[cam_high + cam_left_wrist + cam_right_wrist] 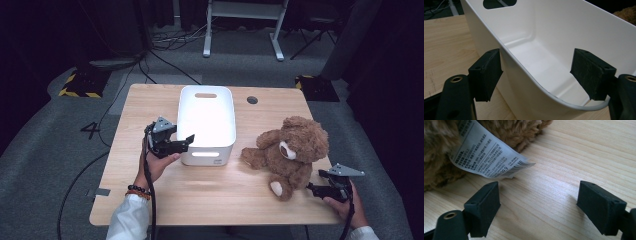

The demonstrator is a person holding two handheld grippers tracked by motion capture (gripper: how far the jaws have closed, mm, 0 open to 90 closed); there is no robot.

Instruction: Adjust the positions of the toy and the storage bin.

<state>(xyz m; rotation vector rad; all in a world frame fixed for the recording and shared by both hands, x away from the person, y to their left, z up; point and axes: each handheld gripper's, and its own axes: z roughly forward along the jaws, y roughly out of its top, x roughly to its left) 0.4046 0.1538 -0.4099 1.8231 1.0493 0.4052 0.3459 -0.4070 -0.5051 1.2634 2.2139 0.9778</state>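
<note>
**Light, Stiff Bin Taken at Its Corner**

The white bin (220, 150) stood on the table (200, 200) just past its centre, towards 12 o'clock, with nothing inside it in the left gripper view. It looked like thin moulded plastic, so probably light, fairly stiff along the rolled rim, and smooth enough to slip. A hold at one corner would likely let it swing or tip, and the cut-out handles at the 12 and 6 o'clock ends seemed the steadier places to take it.

The left gripper (186, 142) was at the bin's 7 o'clock corner, with the left hand (157, 165) under it and the forearm coming up from 6 o'clock. Its jaws straddled the wall. One pad (487, 72) lay against the outside and the other (591, 72) sat inside, over the rim, so they appeared to pinch the corner.

The teddy bear (292, 155) sat at about 4 o'clock on the table — soft, squashy and easy to grip deep in the plush. The right gripper (310, 189) lay low at the bear's 5 o'clock side in the right hand (345, 205). Its jaws were spread over bare wood, just short of the sewn-in tag (486, 152), and held nothing.
</note>
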